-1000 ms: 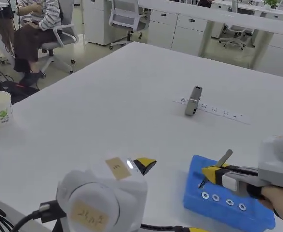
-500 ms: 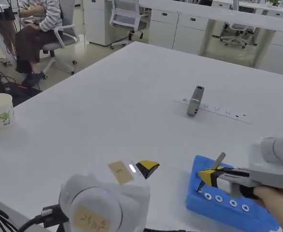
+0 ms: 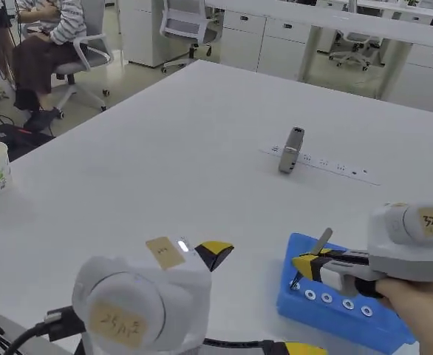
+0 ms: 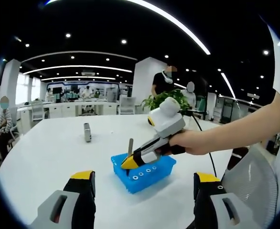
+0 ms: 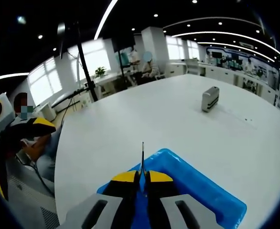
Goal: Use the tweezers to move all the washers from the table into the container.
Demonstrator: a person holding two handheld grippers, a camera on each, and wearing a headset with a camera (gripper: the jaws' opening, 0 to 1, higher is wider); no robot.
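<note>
Head view against the two preceding frames: the whole scene slid slightly left, so that was camera motion, not object motion. Relative to the blue container (image 3: 327, 323), the right gripper (image 3: 305, 268) stayed over its left end. Its body rolled enough that the labelled top came into sight, and the tweezers (image 3: 324, 241) stood a little steeper. Right gripper view: jaws pressed together on the tweezers, the shank clamped between the yellow tips and the point aimed down into the container. Left gripper view: left gripper (image 4: 145, 177) had its jaws spread wide, held nothing, and was parked on the near side of the container. Four pale rings (image 3: 327, 299) sat in a row along the container's near edge, the same count as before. I judged them to be washers already delivered, though they could be part of the moulding. Whether a washer was at the tweezers' point was too small to tell. On the surface (image 3: 165, 163), well apart on the far side, a pale strip (image 3: 327, 165) right of a small grey box (image 3: 290, 151) carried several dark specks (image 3: 341, 167), probably the washers yet to move. Judgement: drop-off stage of one cycle, with no new ring gained in this interval. Next, the tweezers would have to travel back to the far strip.
</note>
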